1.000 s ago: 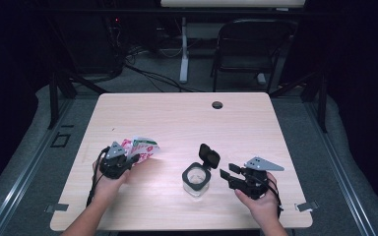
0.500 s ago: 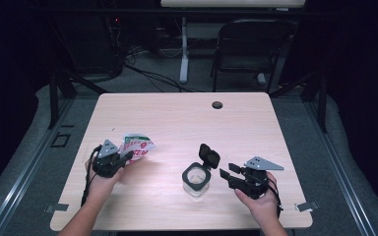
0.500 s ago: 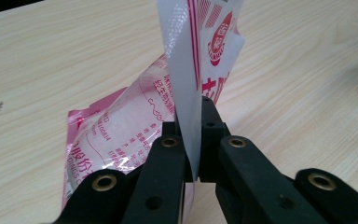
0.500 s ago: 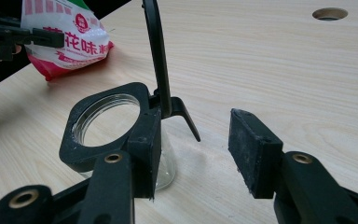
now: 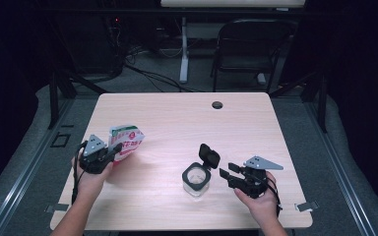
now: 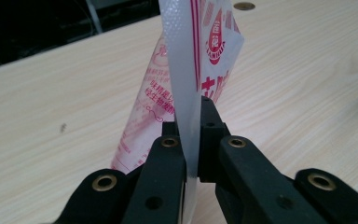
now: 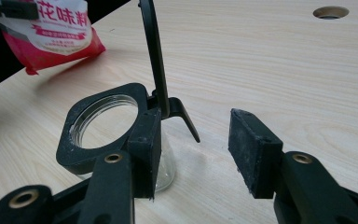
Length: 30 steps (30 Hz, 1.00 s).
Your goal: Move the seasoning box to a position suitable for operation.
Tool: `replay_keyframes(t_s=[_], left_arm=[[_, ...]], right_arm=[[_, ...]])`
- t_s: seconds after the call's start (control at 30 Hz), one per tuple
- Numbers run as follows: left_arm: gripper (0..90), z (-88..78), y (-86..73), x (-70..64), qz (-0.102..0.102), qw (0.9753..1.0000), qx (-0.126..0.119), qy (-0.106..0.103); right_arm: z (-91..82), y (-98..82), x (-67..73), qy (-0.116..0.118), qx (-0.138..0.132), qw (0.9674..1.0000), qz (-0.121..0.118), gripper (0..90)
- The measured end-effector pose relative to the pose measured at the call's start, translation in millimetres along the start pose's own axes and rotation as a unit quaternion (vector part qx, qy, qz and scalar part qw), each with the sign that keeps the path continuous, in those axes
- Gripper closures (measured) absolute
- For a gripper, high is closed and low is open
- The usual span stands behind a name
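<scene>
High view: a pale wooden table [image 5: 177, 128] takes up the middle of the frame, with a round cable hole [image 5: 217, 104] near its far edge, right of centre. Beyond it, in the upper right of the frame, stands a dark folding chair [image 5: 248, 49] on grey floor crossed by cables.

At the left of the frame, the left gripper [image 5: 109, 152] is clamped on a printed pouch [image 5: 127, 139], white plastic with red panels and red Chinese lettering; a green patch shows near its top. In the left gripper view the jaws are pressed together on the pouch's flat, translucent sealed edge [image 6: 186, 70], which runs up the centre of the frame, the printed body fanning out behind it above the wood.

Lower centre-right in the high view, a small clear glass jar [image 5: 195, 178] stands on the table, with a black square collar around its mouth and a black flip lid [image 5: 209, 155] hinged open and upright. In the right gripper view the jar's round opening [image 7: 103, 121] sits at the lower left and the lid [image 7: 154, 51] rises edge-on.

The right gripper [image 5: 226, 174] rests just right of the jar, its jaws apart with nothing between them; whether its near jaw touches the collar I cannot tell
</scene>
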State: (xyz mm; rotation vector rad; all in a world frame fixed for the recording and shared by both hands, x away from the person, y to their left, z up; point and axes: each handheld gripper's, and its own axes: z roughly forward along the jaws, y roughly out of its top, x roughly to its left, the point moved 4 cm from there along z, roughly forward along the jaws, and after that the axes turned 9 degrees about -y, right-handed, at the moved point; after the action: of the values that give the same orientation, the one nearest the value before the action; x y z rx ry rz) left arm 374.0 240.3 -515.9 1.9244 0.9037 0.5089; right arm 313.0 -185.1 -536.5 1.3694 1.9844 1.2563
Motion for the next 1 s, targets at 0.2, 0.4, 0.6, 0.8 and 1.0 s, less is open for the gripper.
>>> replay_keyframes(t_s=[0.2,0.4,0.6,0.8,1.0], left_arm=[[90.0,-15.9,11.1,3.2,0.010,0.9997,-0.013,0.020],[90.0,-23.7,16.3,-2.0,0.009,0.9997,-0.020,0.010],[90.0,-17.3,24.5,-21.4,0.025,0.9993,-0.023,-0.015],[90.0,-2.3,30.6,-42.1,0.040,0.9977,-0.016,-0.052],[90.0,12.2,42.6,-64.7,0.054,0.9950,-0.015,-0.082]], right_arm=[[0.1,3.4,1.5,0.002,-0.011,0.9999,0.001,54.3],[0.3,4.1,1.6,0.002,-0.010,0.9999,-0.002,54.4],[-3.3,7.6,-2.3,0.001,-0.024,0.9997,0.001,53.1],[-4.0,8.4,-6.0,-0.004,-0.028,0.9996,0.005,52.2],[-5.0,10.1,-8.2,-0.016,-0.039,0.9991,0.003,49.6]])
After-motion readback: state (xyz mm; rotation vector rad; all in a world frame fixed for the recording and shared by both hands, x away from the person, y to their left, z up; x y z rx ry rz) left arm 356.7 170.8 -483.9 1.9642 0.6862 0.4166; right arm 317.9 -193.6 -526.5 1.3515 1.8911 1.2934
